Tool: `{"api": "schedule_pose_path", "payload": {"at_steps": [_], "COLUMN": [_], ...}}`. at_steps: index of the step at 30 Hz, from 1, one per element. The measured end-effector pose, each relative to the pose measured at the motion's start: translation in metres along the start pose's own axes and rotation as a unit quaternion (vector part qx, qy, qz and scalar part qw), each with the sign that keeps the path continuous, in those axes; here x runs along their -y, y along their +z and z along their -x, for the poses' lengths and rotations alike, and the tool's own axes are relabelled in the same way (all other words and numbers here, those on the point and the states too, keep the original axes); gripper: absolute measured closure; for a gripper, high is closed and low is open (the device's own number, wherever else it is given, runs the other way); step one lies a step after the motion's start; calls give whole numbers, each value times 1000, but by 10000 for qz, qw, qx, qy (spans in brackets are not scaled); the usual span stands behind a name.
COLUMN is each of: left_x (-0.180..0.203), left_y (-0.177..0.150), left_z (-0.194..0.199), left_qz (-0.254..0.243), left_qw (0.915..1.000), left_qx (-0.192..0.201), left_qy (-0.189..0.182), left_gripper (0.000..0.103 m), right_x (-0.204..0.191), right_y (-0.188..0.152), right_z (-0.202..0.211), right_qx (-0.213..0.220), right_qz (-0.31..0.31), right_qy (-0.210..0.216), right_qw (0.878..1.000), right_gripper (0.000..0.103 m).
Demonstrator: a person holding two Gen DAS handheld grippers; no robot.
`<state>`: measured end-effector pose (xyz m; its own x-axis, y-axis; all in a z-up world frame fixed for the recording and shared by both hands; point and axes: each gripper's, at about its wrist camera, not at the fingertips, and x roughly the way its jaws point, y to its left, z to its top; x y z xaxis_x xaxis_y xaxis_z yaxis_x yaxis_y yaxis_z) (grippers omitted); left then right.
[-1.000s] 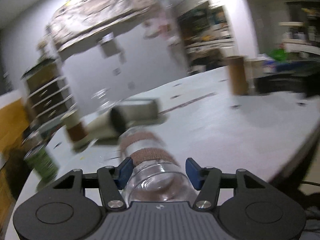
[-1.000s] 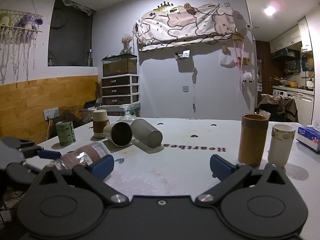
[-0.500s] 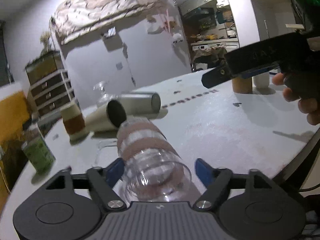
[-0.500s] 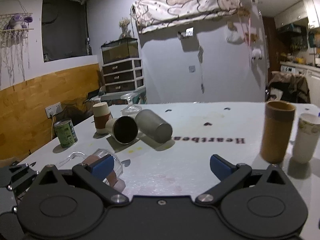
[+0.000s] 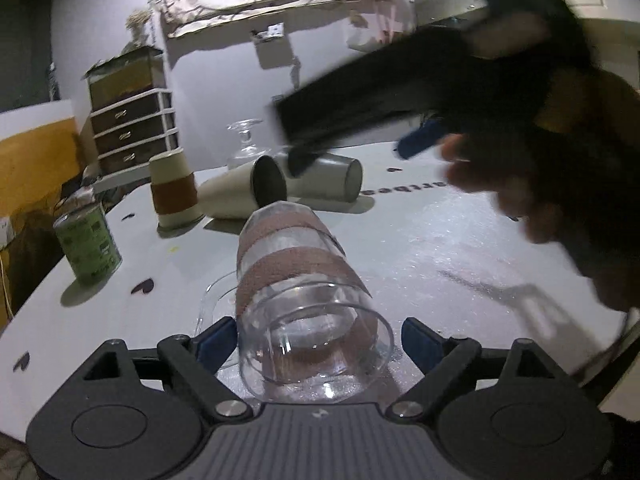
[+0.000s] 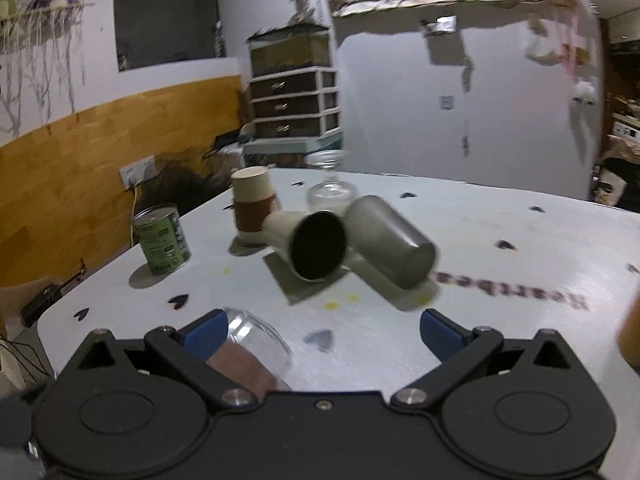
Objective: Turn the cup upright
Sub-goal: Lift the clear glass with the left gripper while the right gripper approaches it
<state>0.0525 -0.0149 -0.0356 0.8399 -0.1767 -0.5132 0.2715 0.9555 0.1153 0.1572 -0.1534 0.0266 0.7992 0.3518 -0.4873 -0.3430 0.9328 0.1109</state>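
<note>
A clear glass cup with brown bands and a handle lies on its side on the white table, its open mouth toward my left gripper. That gripper is open, its blue pads on either side of the rim without touching. In the right wrist view the cup lies low, just inside the left pad of my open, empty right gripper. The right gripper and the hand holding it appear blurred above the cup in the left wrist view.
Behind the cup lie a cream tumbler with a dark mouth and a grey metal cup, both on their sides. A cream and brown cup, a green can and an inverted glass stand farther back. The table edge is at the left.
My left gripper has opened and let go of the glass cup, which lies on the table. My right gripper has swung left and forward, over the cup.
</note>
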Motion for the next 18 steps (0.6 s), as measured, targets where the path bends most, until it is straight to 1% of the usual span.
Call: {"api": "schedule_pose_path", "payload": {"at_steps": [3, 6, 9, 11, 12, 15, 18], "left_x": [1, -4, -10, -16, -18, -27, -30], "left_y": [-4, -8, -10, -11, -11, -12, -13], "left_z": [-2, -1, 1, 2, 2, 1, 0], "left_qz": [88, 198, 288, 373, 408, 561, 654], "left_qw": [9999, 9998, 9995, 9991, 9989, 9980, 9970], "left_qx": [-17, -56, -48, -43, -41, -64, -68], "left_qy": [99, 63, 133, 181, 225, 276, 403], "left_gripper": [11, 11, 11, 11, 11, 11, 11], "right_x": [-17, -33, -47, -50, -50, -40, -28], "right_y": [14, 19, 17, 15, 14, 15, 15], "right_z": [-30, -61, -86, -100, -104, -103, -92], "right_qx": [-238, -566, -900, -1139, -1212, -1257, -1189], "right_qz": [18, 51, 207, 295, 326, 204, 259], "right_qy": [94, 238, 198, 93, 28, 71, -89], "right_qw": [9997, 9981, 9955, 9930, 9921, 9918, 9925], "right_gripper": [0, 0, 0, 0, 0, 0, 0]}}
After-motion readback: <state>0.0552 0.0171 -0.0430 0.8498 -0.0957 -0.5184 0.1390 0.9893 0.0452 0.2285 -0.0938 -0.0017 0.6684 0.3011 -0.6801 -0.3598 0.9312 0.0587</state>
